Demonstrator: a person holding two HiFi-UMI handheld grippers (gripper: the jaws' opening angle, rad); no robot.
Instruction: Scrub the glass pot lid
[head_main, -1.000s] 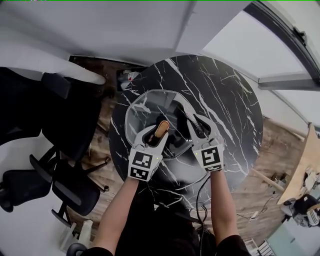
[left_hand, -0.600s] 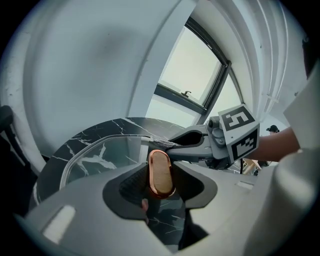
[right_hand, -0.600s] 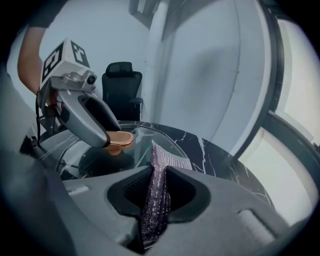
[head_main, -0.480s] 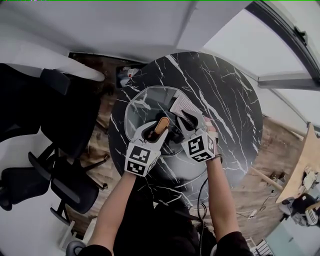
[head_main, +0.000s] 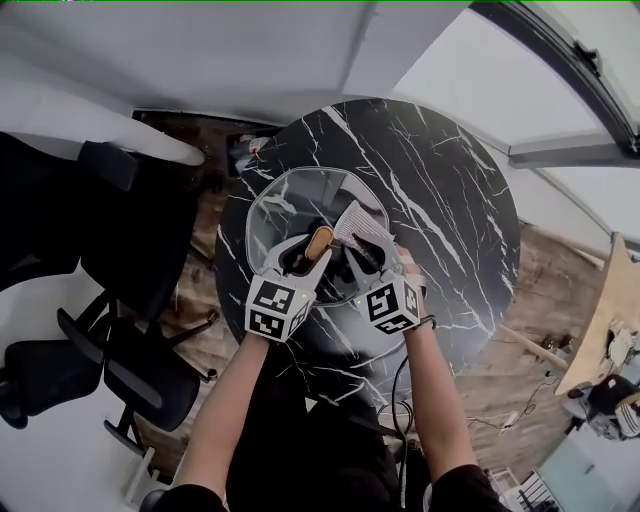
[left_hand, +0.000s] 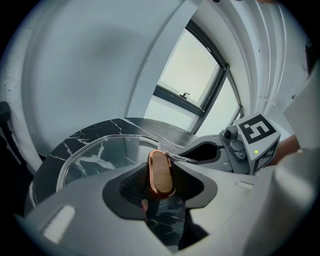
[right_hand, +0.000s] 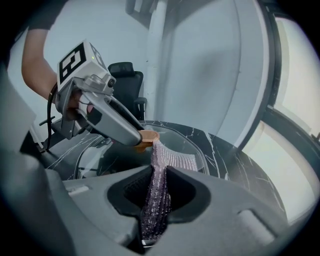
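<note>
The glass pot lid (head_main: 290, 208) lies on the round black marble table (head_main: 450, 200), at its left side. Its wooden knob (head_main: 319, 242) sits between the pads of my left gripper (head_main: 305, 262), which is shut on it. In the left gripper view the knob (left_hand: 161, 173) stands upright between the jaws, with the lid's glass (left_hand: 100, 152) beyond. My right gripper (head_main: 358, 258) is shut on a silvery-purple scrub cloth (head_main: 362, 226). The cloth (right_hand: 160, 192) hangs out of the jaws and lies spread on the lid (right_hand: 192, 142), right next to the knob (right_hand: 146, 136).
Black office chairs (head_main: 120, 330) stand on the wooden floor to the left of the table. A cable (head_main: 400, 385) hangs from the right gripper near the table's near edge. A window frame (head_main: 570, 150) runs along the right.
My right gripper has moved left and down with the cloth, from the lid's right rim to beside the knob. The left gripper has kept its hold on the knob.
</note>
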